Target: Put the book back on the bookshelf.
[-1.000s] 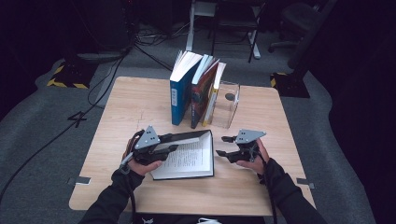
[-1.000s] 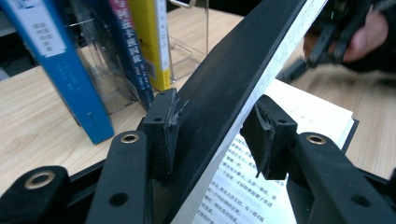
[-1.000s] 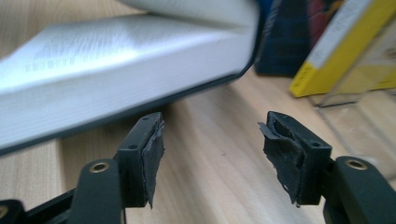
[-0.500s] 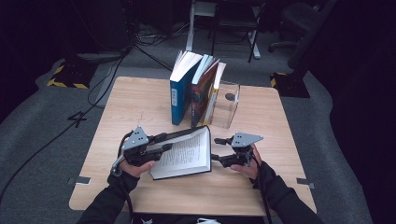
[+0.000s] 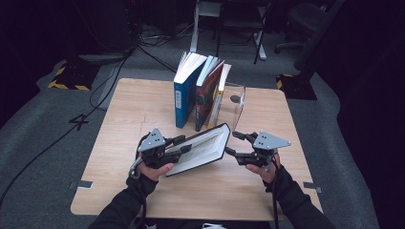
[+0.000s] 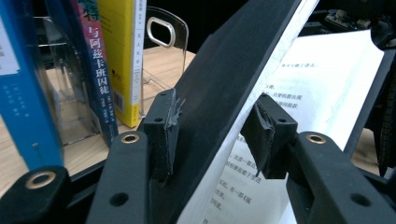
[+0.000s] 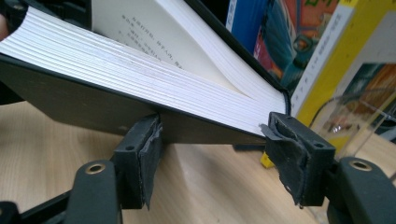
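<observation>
Lifted and tilted since before, black book (image 5: 200,149) sits clamped in left claw (image 6: 215,126); right claw (image 7: 212,154) gapes under its edge—close it before turning upright.

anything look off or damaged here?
Pad lining on the left gripper is frayed and peeling off its pads; the right gripper shows torn pads too. The black book hangs tilted off the table, half open. The shelved books lean.
</observation>
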Demonstrator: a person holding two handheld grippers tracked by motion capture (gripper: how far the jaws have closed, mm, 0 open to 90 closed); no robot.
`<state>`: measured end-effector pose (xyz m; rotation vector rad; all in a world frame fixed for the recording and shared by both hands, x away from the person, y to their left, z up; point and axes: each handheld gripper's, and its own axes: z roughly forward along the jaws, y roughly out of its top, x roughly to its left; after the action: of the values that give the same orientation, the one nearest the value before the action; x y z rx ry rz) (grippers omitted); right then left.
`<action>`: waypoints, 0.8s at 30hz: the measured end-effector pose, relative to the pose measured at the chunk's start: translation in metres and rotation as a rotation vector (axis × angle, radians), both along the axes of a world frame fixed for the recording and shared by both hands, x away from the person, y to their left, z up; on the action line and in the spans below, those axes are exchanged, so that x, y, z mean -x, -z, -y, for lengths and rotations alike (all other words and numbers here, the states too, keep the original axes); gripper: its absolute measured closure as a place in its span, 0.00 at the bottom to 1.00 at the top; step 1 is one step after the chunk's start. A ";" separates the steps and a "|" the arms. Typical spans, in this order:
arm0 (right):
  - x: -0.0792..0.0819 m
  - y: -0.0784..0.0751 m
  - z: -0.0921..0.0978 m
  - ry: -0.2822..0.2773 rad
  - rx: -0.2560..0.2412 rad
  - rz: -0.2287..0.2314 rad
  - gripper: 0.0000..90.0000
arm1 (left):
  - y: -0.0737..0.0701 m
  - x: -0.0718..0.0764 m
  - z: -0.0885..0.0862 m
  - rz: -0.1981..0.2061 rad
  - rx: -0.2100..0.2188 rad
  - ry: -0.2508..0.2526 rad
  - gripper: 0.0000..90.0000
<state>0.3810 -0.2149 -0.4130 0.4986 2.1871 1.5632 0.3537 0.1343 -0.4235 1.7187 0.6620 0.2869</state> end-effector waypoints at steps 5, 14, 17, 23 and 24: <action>0.001 -0.008 -0.012 0.009 0.000 0.036 0.43 | 0.000 0.014 -0.004 0.033 -0.073 -0.007 0.62; 0.003 -0.025 -0.043 -0.038 0.022 0.076 0.47 | 0.005 0.045 -0.008 0.100 -0.217 -0.068 0.65; 0.006 -0.030 -0.055 -0.071 0.036 0.082 0.46 | 0.010 0.052 -0.009 0.094 -0.234 -0.093 0.64; 0.008 -0.031 -0.074 -0.126 0.031 0.077 0.40 | 0.018 0.050 -0.021 -0.004 -0.152 -0.085 0.58; 0.008 -0.031 -0.074 -0.126 0.031 0.077 0.40 | 0.018 0.050 -0.021 -0.004 -0.152 -0.085 0.58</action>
<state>0.3725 -0.1405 -0.3816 0.2920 2.2184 1.5820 0.3039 0.1558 -0.4419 1.8390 0.7330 0.4027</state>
